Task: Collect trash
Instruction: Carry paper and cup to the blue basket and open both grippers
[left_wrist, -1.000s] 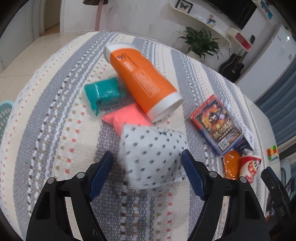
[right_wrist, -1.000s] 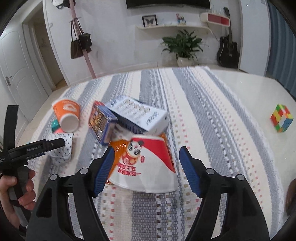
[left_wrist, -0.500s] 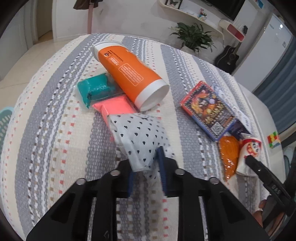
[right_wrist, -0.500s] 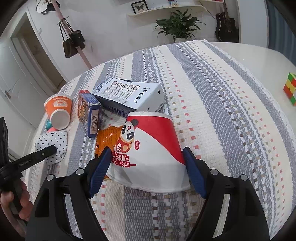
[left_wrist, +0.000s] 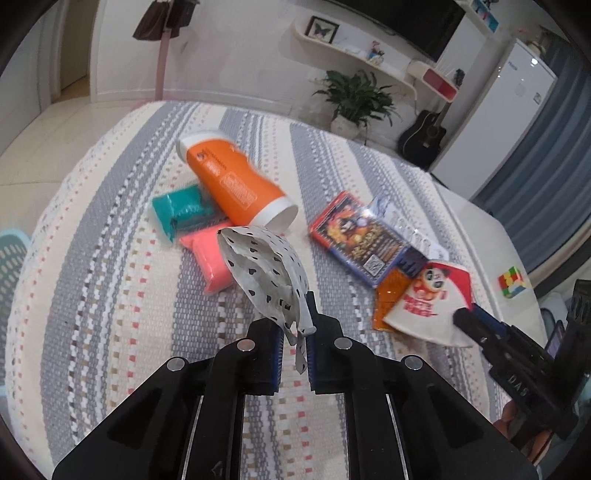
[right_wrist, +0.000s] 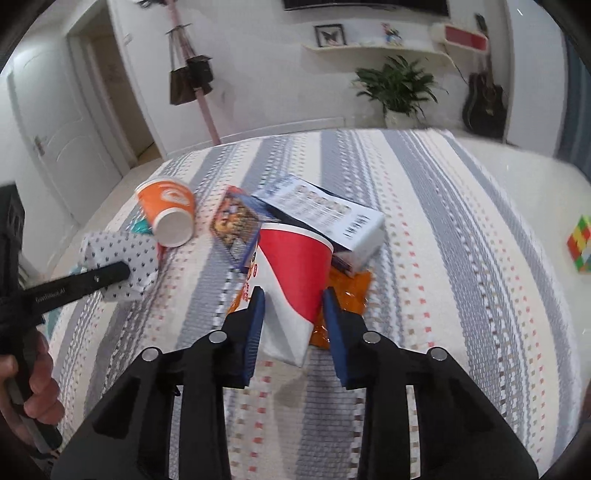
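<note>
Left wrist view: my left tool (left_wrist: 295, 341) is clenched on one heart-dotted white wrapper (left_wrist: 264, 275), its fingers pinching the wrapper's near tail so the rest stands up above the striped cloth (left_wrist: 110, 295) covering the counter. Just beyond it on the cloth I count one pink packet (left_wrist: 208, 254) and one teal packet (left_wrist: 181, 212), side by side and touching, with one orange paper cup (left_wrist: 236, 186) lying on its side across their far edges, mouth toward the right. To the right lies one colourful card box (left_wrist: 356, 238), then one orange foil wrapper (left_wrist: 391, 299) partly under one red-and-white panda cup (left_wrist: 432, 301). My right tool (left_wrist: 471, 319) reaches in from the right, its tip against that cup's near right edge. One multicoloured puzzle cube (left_wrist: 511, 286) sits on the floor at the far right.

In the right wrist view, my right tool (right_wrist: 293, 323) has its two blue pads either side of the flattened panda cup (right_wrist: 295, 273), touching the creased paper, so it is grasping the cup. Behind the cup lies one white printed carton (right_wrist: 332, 218), with the card box (right_wrist: 236, 225) leaning at its left. The orange cup (right_wrist: 170, 210) lies at far left, mouth toward me, and the left tool (right_wrist: 107, 275) holds the dotted wrapper (right_wrist: 122, 258) there. That makes eight pieces of trash in all, two of them gripped.
</note>
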